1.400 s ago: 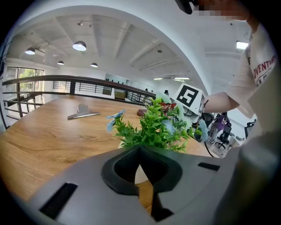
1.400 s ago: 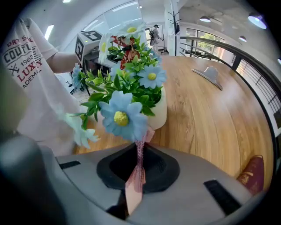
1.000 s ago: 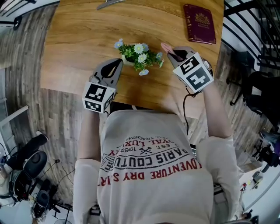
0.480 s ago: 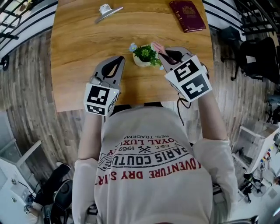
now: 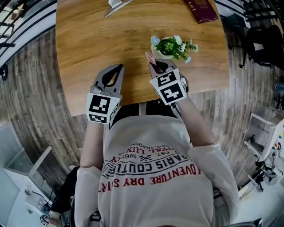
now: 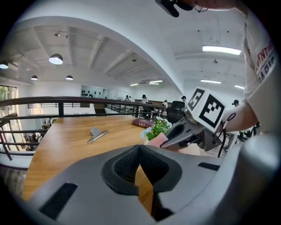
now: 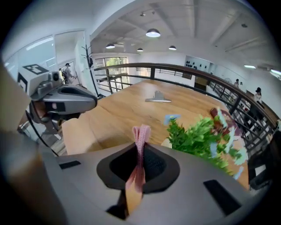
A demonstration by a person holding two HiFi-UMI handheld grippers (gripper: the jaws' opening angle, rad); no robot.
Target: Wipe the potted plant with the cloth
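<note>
The potted plant, green with small white and blue flowers in a pale pot, stands on the wooden table. My right gripper sits just near-left of the pot, shut on a folded pink cloth that sticks up between its jaws. In the right gripper view the cloth is pinched upright, with the plant close to its right. My left gripper hovers over the table's near edge, well left of the plant, shut with nothing in it. The left gripper view shows the plant behind the right gripper.
A metal clip lies at the table's far side and a dark red booklet at the far right corner. Wood-plank floor surrounds the table, with black railings beyond it. The person's torso fills the near part of the head view.
My right gripper, still shut on the cloth, has swung from the plant's right side across to its near-left. The left gripper now stands farther from the plant.
</note>
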